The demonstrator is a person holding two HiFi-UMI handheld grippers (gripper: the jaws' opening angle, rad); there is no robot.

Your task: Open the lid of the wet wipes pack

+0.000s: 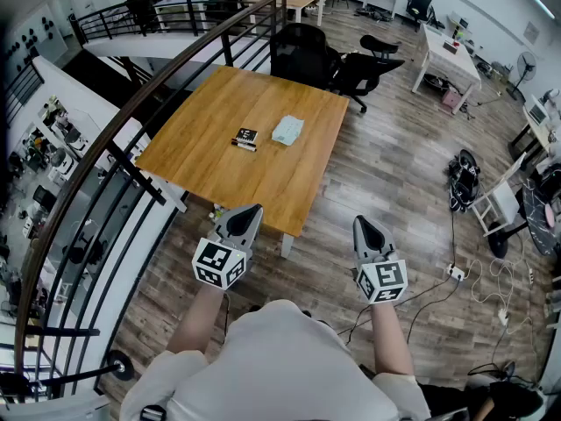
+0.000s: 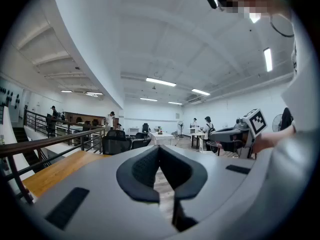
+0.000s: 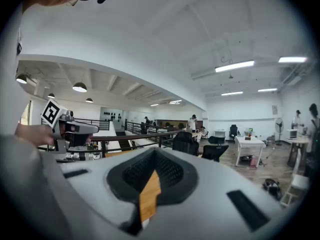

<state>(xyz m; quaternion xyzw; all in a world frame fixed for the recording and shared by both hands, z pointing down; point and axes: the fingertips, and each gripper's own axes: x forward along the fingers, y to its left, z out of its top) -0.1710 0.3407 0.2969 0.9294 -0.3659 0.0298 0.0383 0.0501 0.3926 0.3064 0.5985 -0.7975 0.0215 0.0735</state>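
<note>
The wet wipes pack (image 1: 287,130), pale blue-white, lies flat near the middle of the wooden table (image 1: 202,169). Both grippers hang in the air in front of the table's near edge, well short of the pack. My left gripper (image 1: 247,211) is shut with nothing between its jaws, and it points level (image 2: 159,149). My right gripper (image 1: 362,224) is also shut and empty, tilted slightly downward (image 3: 154,153). The pack does not show in either gripper view. Each gripper appears at the side of the other's view.
A small black object (image 1: 245,137) lies on the table just left of the pack. Black office chairs (image 1: 337,60) stand at the table's far side. A curved black railing (image 1: 105,160) runs along the left. Cables and a power strip (image 1: 456,273) lie on the floor at right.
</note>
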